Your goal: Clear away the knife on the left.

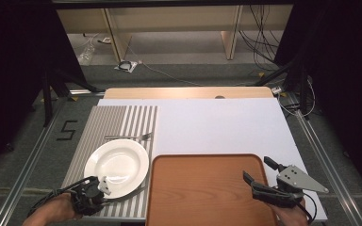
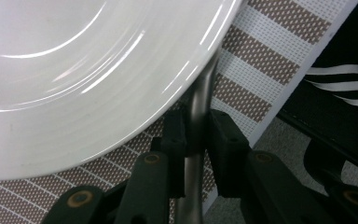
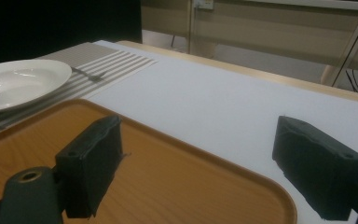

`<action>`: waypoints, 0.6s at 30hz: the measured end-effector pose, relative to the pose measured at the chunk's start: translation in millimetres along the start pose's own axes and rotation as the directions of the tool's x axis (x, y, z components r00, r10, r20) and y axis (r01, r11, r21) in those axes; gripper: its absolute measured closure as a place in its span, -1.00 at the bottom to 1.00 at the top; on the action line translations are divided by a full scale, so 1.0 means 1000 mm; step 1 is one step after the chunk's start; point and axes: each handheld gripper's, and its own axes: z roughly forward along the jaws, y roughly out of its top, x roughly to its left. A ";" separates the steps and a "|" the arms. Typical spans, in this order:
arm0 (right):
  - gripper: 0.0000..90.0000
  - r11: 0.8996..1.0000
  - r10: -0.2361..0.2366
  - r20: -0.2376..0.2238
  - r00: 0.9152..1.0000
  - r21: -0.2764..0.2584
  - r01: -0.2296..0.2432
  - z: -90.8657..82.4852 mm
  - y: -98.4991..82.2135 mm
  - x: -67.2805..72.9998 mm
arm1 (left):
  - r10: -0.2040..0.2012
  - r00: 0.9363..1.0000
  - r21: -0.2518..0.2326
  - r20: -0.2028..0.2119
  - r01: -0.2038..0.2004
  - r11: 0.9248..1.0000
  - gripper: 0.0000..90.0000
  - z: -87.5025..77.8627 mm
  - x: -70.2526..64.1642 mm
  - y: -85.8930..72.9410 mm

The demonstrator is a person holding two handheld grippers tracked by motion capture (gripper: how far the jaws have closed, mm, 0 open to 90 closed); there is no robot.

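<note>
Now left gripper (image 2: 196, 140) pinches a metal utensil handle (image 2: 200, 100) beside plate (image 2: 74, 70)

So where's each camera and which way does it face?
High view: above the near edge, facing forward and down on the table; left tool, right tool, forearms enter below.
Left gripper view: rides the left tool, facing down at the plate rim; jaws grip a metal handle.
Right gripper view: rides the right tool, facing low across the tray; jaws open.
Shared: plate, all three.
</note>
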 end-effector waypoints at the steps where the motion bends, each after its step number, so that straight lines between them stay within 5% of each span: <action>1: -0.63 1.000 -0.002 -0.001 1.000 0.003 0.002 0.000 0.000 0.000 | 0.001 1.000 0.000 -0.002 -0.001 1.000 0.74 0.000 0.000 0.000; 5: -0.62 1.000 -0.002 -0.001 1.000 0.009 0.002 0.000 0.000 0.001 | 0.045 0.999 0.001 -0.020 -0.045 0.999 0.75 0.000 -0.003 0.000; 18: -0.62 1.000 0.002 -0.005 1.000 0.008 -0.002 0.000 0.000 0.000 | 0.025 1.000 -0.006 0.006 -0.025 1.000 0.76 -0.002 -0.004 -0.004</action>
